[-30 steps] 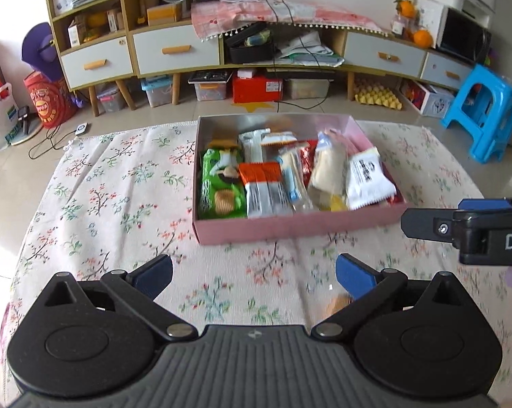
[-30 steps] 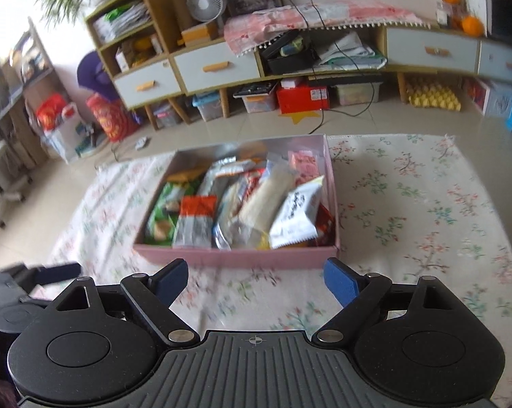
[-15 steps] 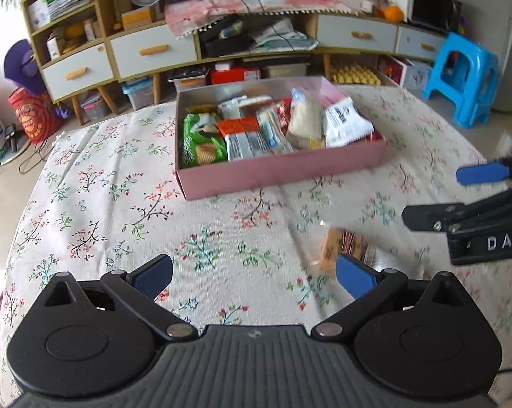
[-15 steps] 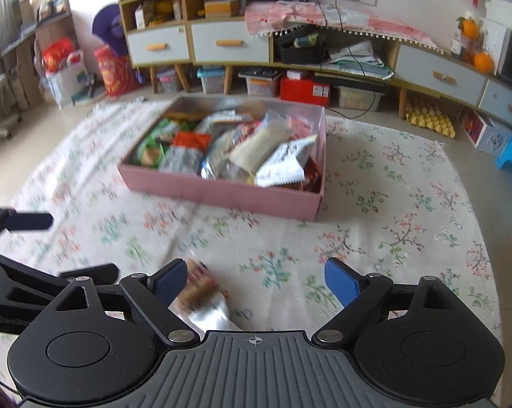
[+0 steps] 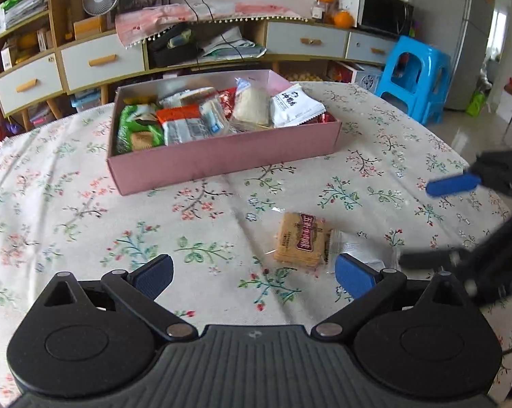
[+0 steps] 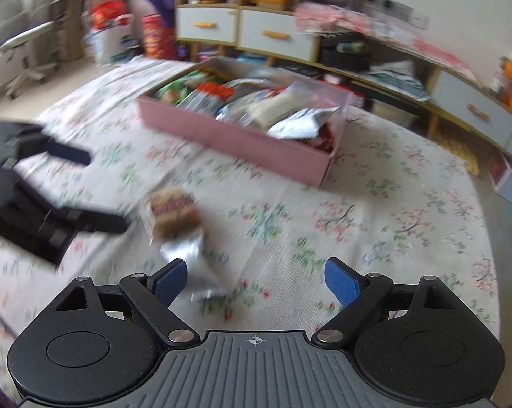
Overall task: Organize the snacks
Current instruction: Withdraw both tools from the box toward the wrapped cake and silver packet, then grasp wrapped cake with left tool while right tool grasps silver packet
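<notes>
Biscuit packet [image 5: 303,240] flat on floral tablecloth [image 5: 69,210], near pink box [image 5: 222,156].

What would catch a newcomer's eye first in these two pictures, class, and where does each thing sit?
First, the pink box crammed with snack packets, standing far out on the flowered tablecloth. Next, a lone cracker packet lying on the cloth nearer the cameras, outside the box. Either side of it hover the open left claw and open right claw, neither touching it.

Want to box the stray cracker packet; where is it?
The cracker packet lies on the tablecloth, in front of the pink box.
</notes>
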### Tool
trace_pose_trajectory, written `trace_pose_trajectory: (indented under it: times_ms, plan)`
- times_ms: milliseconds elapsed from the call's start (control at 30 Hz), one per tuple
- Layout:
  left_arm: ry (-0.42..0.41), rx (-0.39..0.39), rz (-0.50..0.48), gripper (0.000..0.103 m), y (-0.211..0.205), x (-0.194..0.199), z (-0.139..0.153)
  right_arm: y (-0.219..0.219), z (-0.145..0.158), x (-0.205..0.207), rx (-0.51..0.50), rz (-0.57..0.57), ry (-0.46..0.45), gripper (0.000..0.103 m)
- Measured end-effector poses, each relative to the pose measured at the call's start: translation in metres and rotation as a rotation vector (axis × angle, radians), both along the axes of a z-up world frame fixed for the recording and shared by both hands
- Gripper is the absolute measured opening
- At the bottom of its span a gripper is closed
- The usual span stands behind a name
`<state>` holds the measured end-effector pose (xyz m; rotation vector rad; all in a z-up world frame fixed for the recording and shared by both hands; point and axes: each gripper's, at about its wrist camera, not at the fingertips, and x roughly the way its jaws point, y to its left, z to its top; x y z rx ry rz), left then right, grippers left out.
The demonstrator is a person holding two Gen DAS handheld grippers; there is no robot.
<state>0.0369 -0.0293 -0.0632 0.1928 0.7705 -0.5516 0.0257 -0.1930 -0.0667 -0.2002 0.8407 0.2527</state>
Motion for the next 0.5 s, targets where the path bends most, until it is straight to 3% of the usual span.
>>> trace_pose_trajectory:
  times_ms: [167, 367, 500]
  plan:
    - [0.029, -0.011, -0.057, 0.095, -0.013, 0.0, -0.007, -0.002, -0.018, -0.012, 0.005, 0.073, 0.051, 0.09]
    - [0.041, -0.005, -0.059, 0.088, -0.025, 0.004, -0.012, -0.004, -0.024, -0.011, 0.018, 0.074, 0.062, 0.102]
    - [0.048, -0.02, -0.036, 0.083, -0.025, 0.008, -0.011, -0.008, -0.028, -0.007, 0.056, 0.087, 0.07, 0.103]
